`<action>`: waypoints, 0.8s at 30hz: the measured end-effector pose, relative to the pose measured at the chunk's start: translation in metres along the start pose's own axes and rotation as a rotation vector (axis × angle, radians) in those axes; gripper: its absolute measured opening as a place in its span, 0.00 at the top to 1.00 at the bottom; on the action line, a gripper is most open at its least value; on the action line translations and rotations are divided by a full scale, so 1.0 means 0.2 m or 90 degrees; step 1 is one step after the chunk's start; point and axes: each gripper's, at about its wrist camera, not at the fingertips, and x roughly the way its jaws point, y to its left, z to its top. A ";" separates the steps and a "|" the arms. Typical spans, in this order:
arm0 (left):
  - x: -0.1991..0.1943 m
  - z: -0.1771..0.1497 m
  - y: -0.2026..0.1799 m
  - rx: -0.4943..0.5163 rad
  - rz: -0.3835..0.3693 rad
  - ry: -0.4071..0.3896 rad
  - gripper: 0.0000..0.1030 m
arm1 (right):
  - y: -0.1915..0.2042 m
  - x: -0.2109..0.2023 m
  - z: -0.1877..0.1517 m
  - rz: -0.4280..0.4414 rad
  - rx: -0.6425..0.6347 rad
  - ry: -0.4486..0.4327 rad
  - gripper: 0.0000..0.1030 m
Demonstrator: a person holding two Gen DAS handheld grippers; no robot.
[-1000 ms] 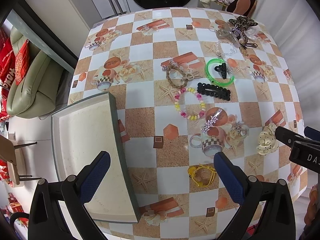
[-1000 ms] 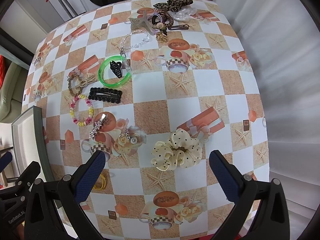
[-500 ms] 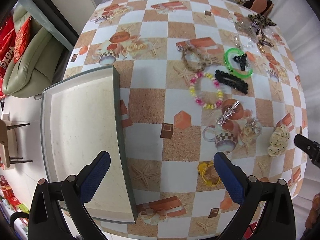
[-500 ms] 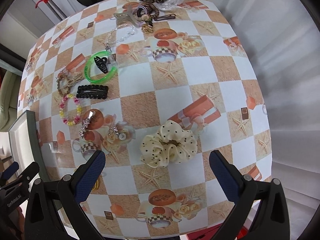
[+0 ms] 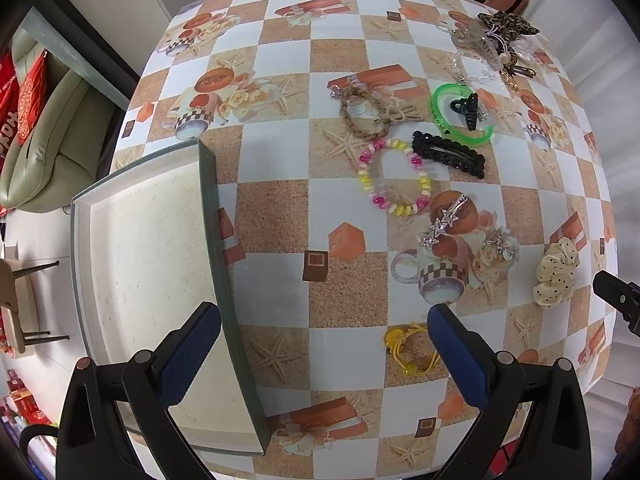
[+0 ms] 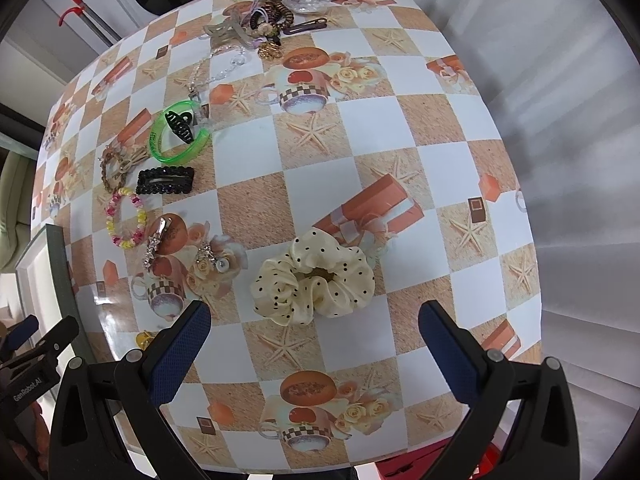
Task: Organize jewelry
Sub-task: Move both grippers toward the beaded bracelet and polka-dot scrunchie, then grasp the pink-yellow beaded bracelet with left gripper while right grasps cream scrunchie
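A shallow cream-lined tray (image 5: 208, 216) with a green rim lies at the table's left. My left gripper (image 5: 320, 356) hangs open over its right rim, holding nothing. A yellow hair tie (image 5: 408, 350) lies by its right finger. Further off lie a pink-yellow bead bracelet (image 5: 394, 178), black sequin clip (image 5: 448, 154), green bangle (image 5: 460, 116) with a black claw clip, rope bracelet (image 5: 366, 114) and star pin (image 5: 442, 222). My right gripper (image 6: 314, 344) is open just short of the cream dotted scrunchie (image 6: 314, 280).
A pile of hair ties, clips and a clear chain (image 6: 272, 20) sits at the table's far edge. The checkered tablecloth (image 6: 400, 128) drops off at the right. A green sofa (image 5: 44, 136) stands left of the table. The tray's edge (image 6: 56, 264) shows in the right wrist view.
Both grippers have come lower and closer to the table. The scrunchie now sits nearer the right fingers; the left view has shifted so the tray rim lies between its fingers.
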 end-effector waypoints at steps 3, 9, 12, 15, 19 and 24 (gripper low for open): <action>0.00 0.01 -0.01 0.005 0.003 0.000 0.00 | -0.01 0.01 0.00 0.003 0.005 0.001 0.00; 0.02 0.02 -0.02 0.007 0.002 0.006 0.00 | -0.04 0.03 -0.01 0.004 0.011 0.008 0.00; 0.05 0.05 -0.02 0.008 -0.007 0.006 0.00 | -0.06 0.05 -0.02 0.003 0.017 0.013 0.00; 0.09 0.09 -0.01 0.005 -0.022 0.006 0.00 | -0.10 0.09 -0.02 0.006 0.028 0.022 0.00; 0.16 0.18 -0.02 -0.004 -0.040 0.005 0.00 | -0.16 0.16 -0.02 0.027 0.059 0.035 0.00; 0.28 0.30 -0.05 -0.010 -0.062 0.010 0.09 | -0.19 0.26 0.01 0.038 0.082 0.050 0.00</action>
